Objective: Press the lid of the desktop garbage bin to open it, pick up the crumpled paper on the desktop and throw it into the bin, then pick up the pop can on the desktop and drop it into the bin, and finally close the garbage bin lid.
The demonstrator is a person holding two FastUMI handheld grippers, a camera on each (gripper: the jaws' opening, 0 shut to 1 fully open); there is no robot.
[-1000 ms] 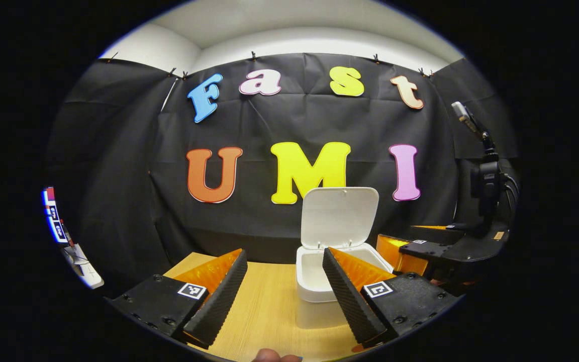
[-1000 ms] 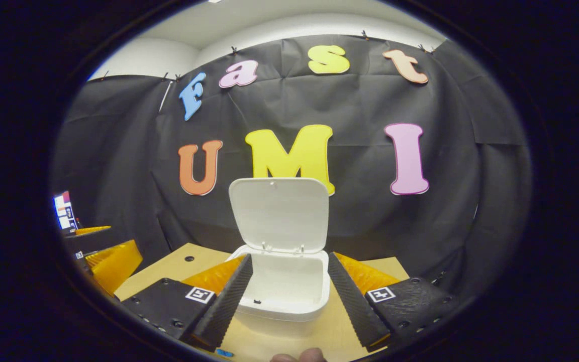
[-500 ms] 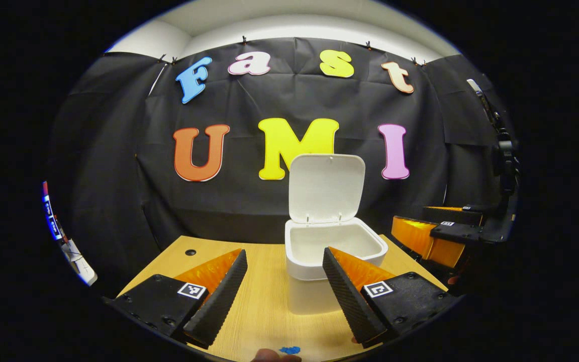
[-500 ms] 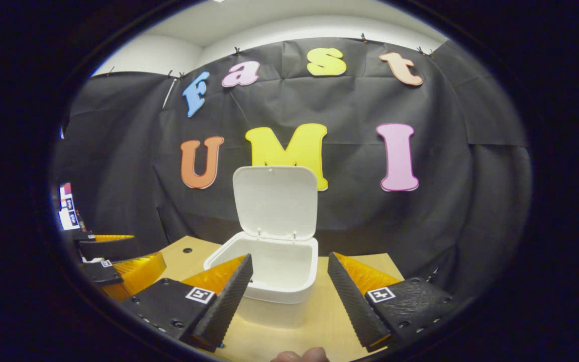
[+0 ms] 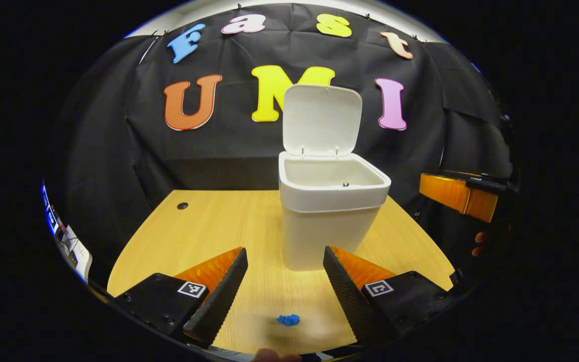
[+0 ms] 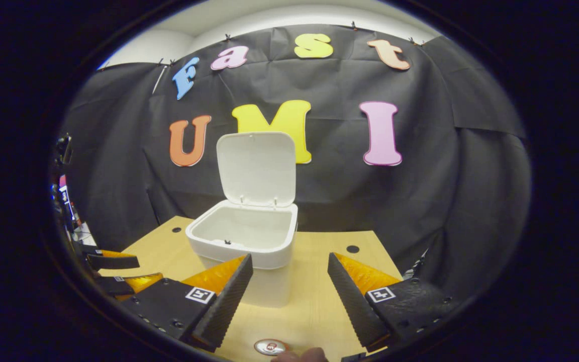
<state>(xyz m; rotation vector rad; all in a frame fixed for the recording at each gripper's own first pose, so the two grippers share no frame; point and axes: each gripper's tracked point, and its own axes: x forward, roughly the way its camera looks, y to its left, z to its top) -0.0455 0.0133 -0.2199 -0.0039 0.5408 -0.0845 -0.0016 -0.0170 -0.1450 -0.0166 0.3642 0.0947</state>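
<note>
The bin [image 5: 327, 201] stands at frame centre, lid [image 5: 320, 119] raised. The left gripper [image 5: 282, 289] is wide open and empty; the crumpled paper [image 5: 288, 320] lies at bottom centre between its fingers. It should descend vertically, straddle the paper, then close. The right gripper [image 6: 289, 294] is also open and empty, with the pop can [image 6: 271, 346] at bottom centre.

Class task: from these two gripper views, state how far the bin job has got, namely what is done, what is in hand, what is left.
Done: the lid stands open above the bin. In hand: nothing; the left tool and right tool are both open and empty. The blue crumpled paper lies on the desk between the left tool's fingers, likely next. Left: paper in, the can in, lid closed.
</note>
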